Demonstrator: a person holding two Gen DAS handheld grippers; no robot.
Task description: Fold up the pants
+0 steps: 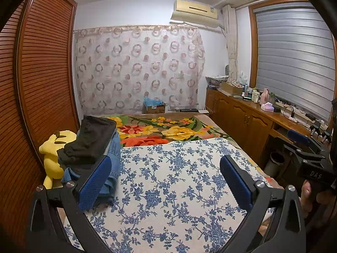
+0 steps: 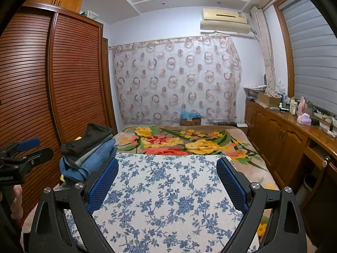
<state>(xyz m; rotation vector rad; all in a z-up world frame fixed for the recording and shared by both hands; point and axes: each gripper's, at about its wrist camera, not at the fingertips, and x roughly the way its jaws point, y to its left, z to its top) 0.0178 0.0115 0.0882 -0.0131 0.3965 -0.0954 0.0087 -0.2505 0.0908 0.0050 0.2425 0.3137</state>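
A stack of folded pants sits at the left edge of the bed: black pants [image 1: 90, 141] on top of blue jeans [image 1: 111, 164], also seen in the right wrist view, black [image 2: 88, 140] over jeans [image 2: 92, 160]. My left gripper [image 1: 166, 177] is open and empty above the blue-flowered white cloth [image 1: 168, 189], its left finger just in front of the stack. My right gripper [image 2: 167, 179] is open and empty over the same cloth [image 2: 168, 200]. Each gripper shows at the edge of the other's view: the right one [image 1: 305, 147], the left one [image 2: 23, 149].
A yellow plush toy [image 1: 52, 156] sits left of the stack. A bright flowered blanket [image 1: 168, 130] covers the far bed. A slatted wooden wardrobe [image 1: 38, 80] stands left; wooden cabinets [image 1: 242, 116] with bottles run along the right. A bin [image 1: 276, 162] stands by the bed.
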